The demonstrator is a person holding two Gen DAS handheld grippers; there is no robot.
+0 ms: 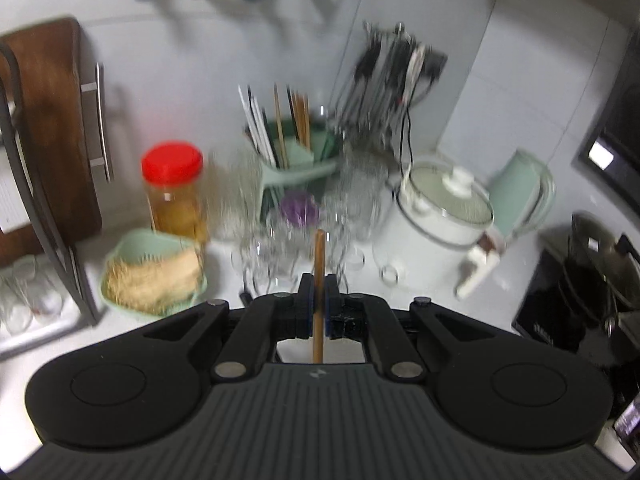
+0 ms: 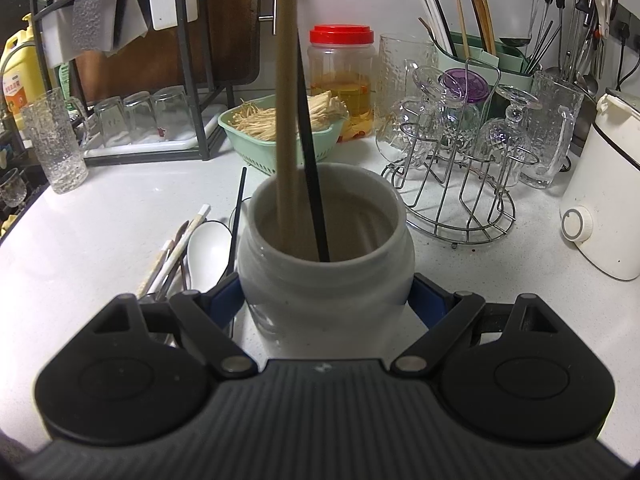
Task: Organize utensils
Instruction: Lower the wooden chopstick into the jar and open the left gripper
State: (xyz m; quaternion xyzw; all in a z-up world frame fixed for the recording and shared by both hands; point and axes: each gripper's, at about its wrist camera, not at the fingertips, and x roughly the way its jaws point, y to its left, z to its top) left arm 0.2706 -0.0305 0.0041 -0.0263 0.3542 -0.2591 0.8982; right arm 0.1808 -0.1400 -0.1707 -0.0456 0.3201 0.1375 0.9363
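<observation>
My left gripper [image 1: 319, 286] is shut on a brown wooden chopstick [image 1: 319, 256], held upright above the counter; the view is blurred. My right gripper [image 2: 324, 296] grips a white ceramic jar [image 2: 326, 280] between its blue pads and stands it on the counter. A tan wooden stick [image 2: 287, 120] and a black chopstick [image 2: 310, 152] stand in the jar. Left of the jar lie loose utensils [image 2: 172, 256]: chopsticks, a white spoon [image 2: 208, 248] and a black chopstick [image 2: 239, 208].
A green basket of toothpicks [image 2: 280, 124], a red-lidded jar [image 2: 342, 76], a wire rack of glasses [image 2: 460, 168], a green utensil holder [image 2: 480, 56], a white cooker [image 2: 604, 208] and a dish rack [image 2: 148, 128] crowd the counter's back.
</observation>
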